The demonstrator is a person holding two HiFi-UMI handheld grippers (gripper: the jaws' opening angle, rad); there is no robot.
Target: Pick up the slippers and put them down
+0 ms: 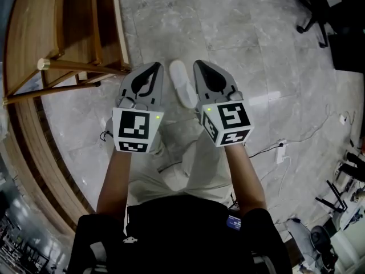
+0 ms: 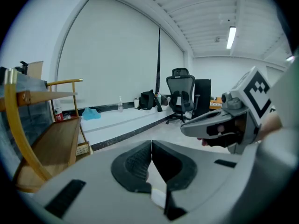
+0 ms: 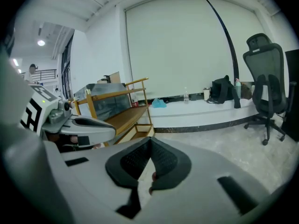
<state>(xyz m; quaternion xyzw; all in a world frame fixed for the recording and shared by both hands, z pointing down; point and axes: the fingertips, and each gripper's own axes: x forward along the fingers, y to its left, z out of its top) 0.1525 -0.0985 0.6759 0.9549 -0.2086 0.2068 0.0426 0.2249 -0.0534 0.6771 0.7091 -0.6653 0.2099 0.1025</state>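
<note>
One white slipper (image 1: 181,83) lies on the grey marble floor, seen in the head view in the gap between my two grippers and partly covered by the right one. The left gripper (image 1: 155,67) is held well above the floor, its jaws closed tip to tip with nothing between them (image 2: 152,143). Beside it the right gripper (image 1: 199,64) is at the same height, also shut and empty (image 3: 150,139). Neither gripper view shows a slipper. I see no second slipper in any view.
A wooden rack (image 1: 68,27) stands at the left, close to the left gripper. A power strip with cables (image 1: 280,151) lies on the floor at the right. A black office chair (image 1: 316,10) is at the far right, and shows again as the chair (image 2: 181,90).
</note>
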